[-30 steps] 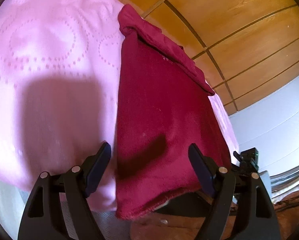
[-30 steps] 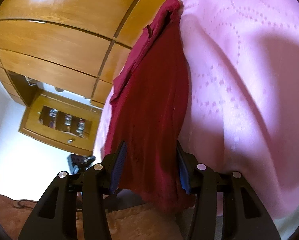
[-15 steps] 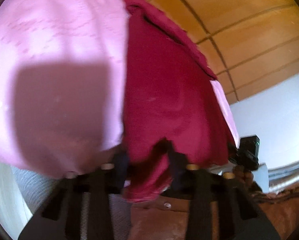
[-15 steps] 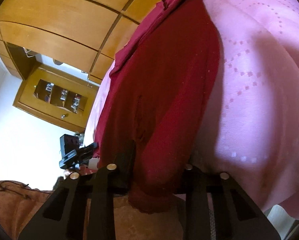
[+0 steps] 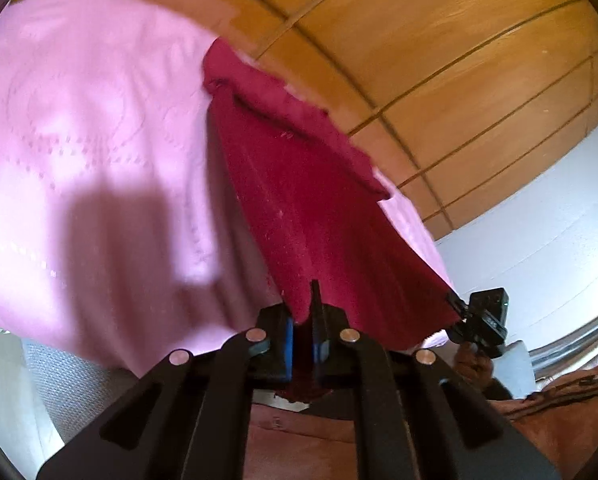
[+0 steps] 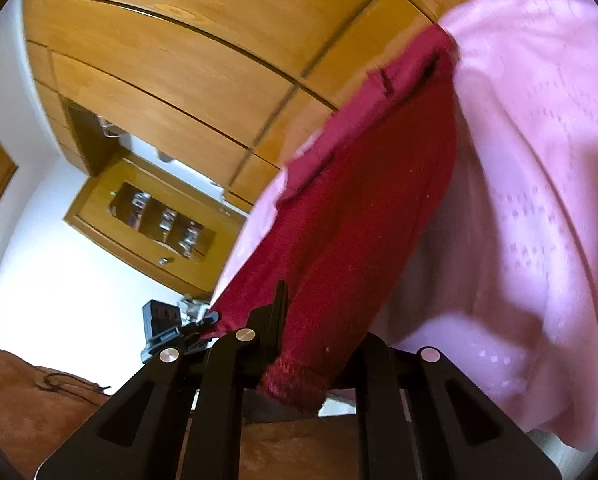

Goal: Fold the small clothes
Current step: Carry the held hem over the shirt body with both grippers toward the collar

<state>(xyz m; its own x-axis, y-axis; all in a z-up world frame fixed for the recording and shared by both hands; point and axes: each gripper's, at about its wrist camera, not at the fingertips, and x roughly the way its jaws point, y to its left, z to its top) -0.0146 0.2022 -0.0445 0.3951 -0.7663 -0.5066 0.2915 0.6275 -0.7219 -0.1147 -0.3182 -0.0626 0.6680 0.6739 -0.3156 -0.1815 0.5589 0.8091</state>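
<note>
A dark red garment [image 5: 311, 200] lies on a pink quilted cover [image 5: 91, 152], its near hem lifted off the cover. My left gripper [image 5: 303, 320] is shut on the near hem's left corner. In the right wrist view the same red garment [image 6: 363, 216] stretches away over the pink cover [image 6: 539, 200]. My right gripper [image 6: 299, 344] is shut on the hem's right corner; the cloth hides one finger. The far end of the garment is bunched in a folded band near the cover's far edge.
Wooden wardrobe panels [image 5: 439, 40] rise behind the cover. A wooden cabinet [image 6: 155, 220] with small items hangs on the white wall. The other gripper's camera [image 5: 483, 320] shows at right. A brown fabric surface [image 6: 31, 408] lies below the grippers.
Both grippers closed on the near hem of the red garment and lifted it off the pink cover. The cloth now hangs taut between them.
</note>
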